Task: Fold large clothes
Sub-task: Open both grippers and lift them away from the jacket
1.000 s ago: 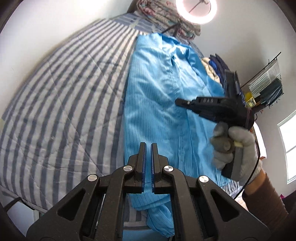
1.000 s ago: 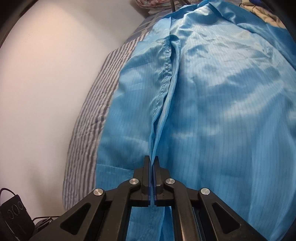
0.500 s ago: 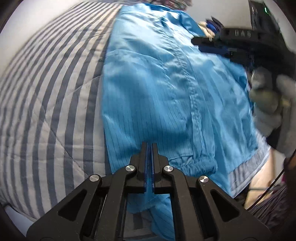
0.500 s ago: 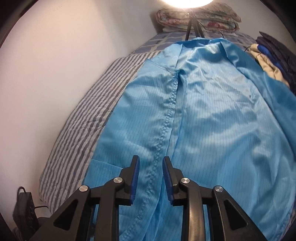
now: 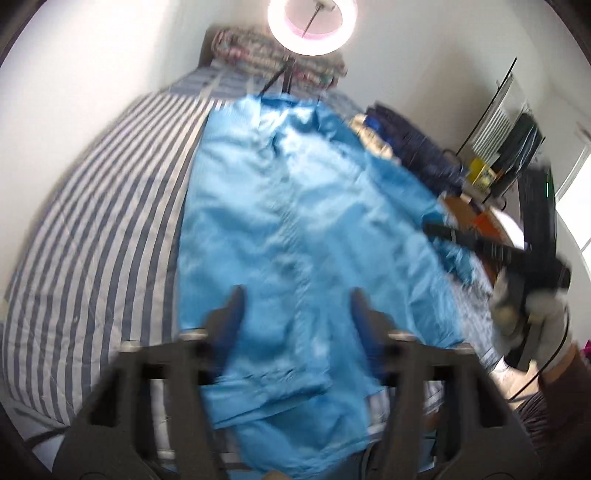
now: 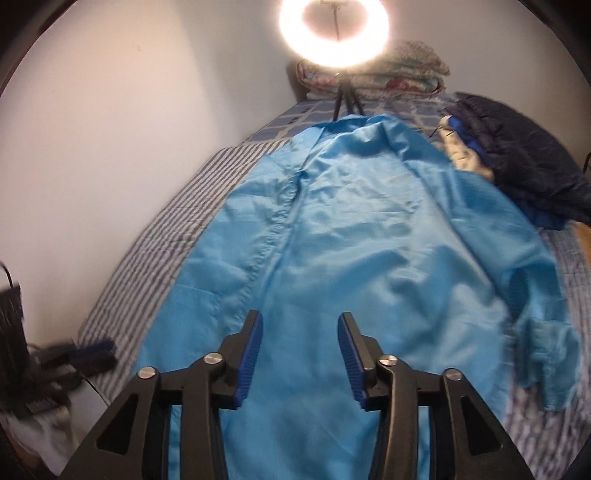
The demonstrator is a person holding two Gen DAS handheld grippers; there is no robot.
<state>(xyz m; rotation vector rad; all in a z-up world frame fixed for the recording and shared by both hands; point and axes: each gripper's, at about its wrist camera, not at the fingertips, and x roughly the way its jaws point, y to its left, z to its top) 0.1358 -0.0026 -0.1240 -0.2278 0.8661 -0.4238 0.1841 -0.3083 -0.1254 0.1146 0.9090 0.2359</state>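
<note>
Left gripper (image 5: 295, 317): jaws opening, fingers spread wide above the garment; nothing sits between the pads, and the blur hides whether they touch the cloth.
Right gripper (image 6: 300, 350): jaws opening, blue pads (image 6: 252, 354) parted, with only the cloth below showing through the gap and nothing gripped.
Right hand (image 5: 532, 321): gloved, wrapped round the gripper's handle near the bed's right edge.
Garment (image 6: 351, 240): large, bright blue, spread lengthwise down the middle of the bed, collar toward the far end, hem hanging over the near edge.
Sleeve (image 6: 546, 339): on the right side, its gathered cuff crumpled near the right edge.
Bed (image 5: 103, 229): striped grey-and-white cover, bare in a wide band along the left edge by the wall.
Clothes pile (image 6: 517, 173): dark blue and cream, heaped at the far right corner, touching the garment's shoulder.
Ring light (image 6: 334, 31): lit, on a tripod at the far end.
Texture: the garment is thin, smooth and slightly glossy, with fine pinstripes, soft wrinkles and a stitched placket.
</note>
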